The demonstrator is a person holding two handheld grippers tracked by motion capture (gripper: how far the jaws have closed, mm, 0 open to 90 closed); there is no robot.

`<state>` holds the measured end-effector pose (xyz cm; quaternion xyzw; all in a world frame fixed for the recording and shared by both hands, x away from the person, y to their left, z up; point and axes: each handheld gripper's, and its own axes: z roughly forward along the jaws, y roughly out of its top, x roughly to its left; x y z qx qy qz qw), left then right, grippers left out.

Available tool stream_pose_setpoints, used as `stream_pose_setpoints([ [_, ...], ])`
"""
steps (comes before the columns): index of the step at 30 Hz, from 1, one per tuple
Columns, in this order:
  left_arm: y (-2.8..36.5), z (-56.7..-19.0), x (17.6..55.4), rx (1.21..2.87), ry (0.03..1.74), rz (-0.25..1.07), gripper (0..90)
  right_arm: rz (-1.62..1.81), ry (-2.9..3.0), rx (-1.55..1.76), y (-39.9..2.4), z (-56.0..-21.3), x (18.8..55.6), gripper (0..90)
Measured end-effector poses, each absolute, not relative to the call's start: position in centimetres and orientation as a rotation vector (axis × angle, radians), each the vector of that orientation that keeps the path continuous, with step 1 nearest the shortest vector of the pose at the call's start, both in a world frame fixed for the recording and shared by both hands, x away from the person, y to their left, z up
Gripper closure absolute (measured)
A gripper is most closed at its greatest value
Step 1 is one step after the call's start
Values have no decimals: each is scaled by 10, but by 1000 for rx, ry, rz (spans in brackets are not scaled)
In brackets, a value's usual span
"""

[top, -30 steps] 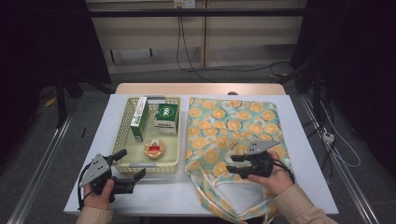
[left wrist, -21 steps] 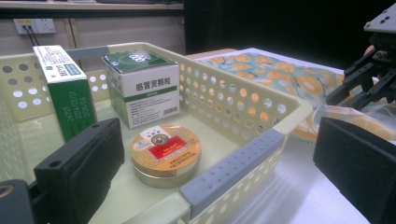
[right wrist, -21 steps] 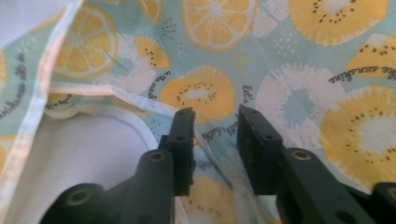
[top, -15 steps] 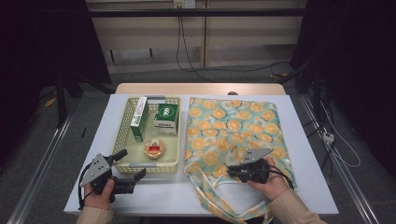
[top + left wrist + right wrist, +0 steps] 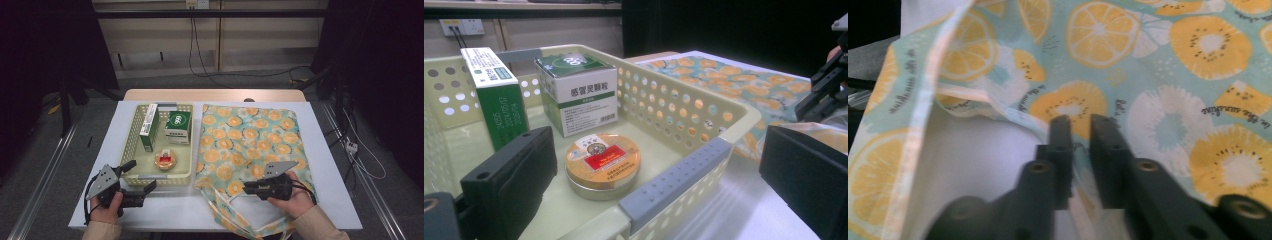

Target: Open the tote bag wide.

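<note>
While the basket (image 5: 131, 150) sits beside it, the fruit-print bag's (image 5: 250, 135) rim lies pinched between the right gripper's (image 5: 1079, 131) nearly closed jaws.

Gripper (image 5: 1079, 131) nearly closed on fruit-print bag (image 5: 1168, 75) edge

The printed bag (image 5: 250, 137) is soft matt cloth; the perforated basket (image 5: 704, 120) smooth plastic; the round tin (image 5: 602, 164) glossy metal.
</note>
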<state>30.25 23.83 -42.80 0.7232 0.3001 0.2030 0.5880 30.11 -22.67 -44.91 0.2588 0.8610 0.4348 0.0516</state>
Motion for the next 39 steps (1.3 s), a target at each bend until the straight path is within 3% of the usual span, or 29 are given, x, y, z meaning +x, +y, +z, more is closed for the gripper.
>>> stream_pose_setpoints([
  [5, 237, -429, 303, 1687, 702, 466, 18, 1296, 2606, 793, -227, -451, 296, 595],
  [12, 237, -428, 302, 1683, 705, 466, 19, 1240, 2617, 772, -230, -459, 294, 571],
  [17, 238, -428, 302, 1684, 700, 472, 18, 1227, 2603, 767, -229, -460, 295, 679],
  [20, 238, -428, 302, 1682, 703, 470, 19, 1233, 2607, 764, -227, -460, 295, 801],
  [25, 238, -428, 302, 1682, 704, 465, 19, 1233, 2595, 795, -226, -460, 299, 891],
  [39, 237, -428, 303, 1682, 703, 465, 19, 1264, 2488, 912, -229, -448, 326, 900],
])
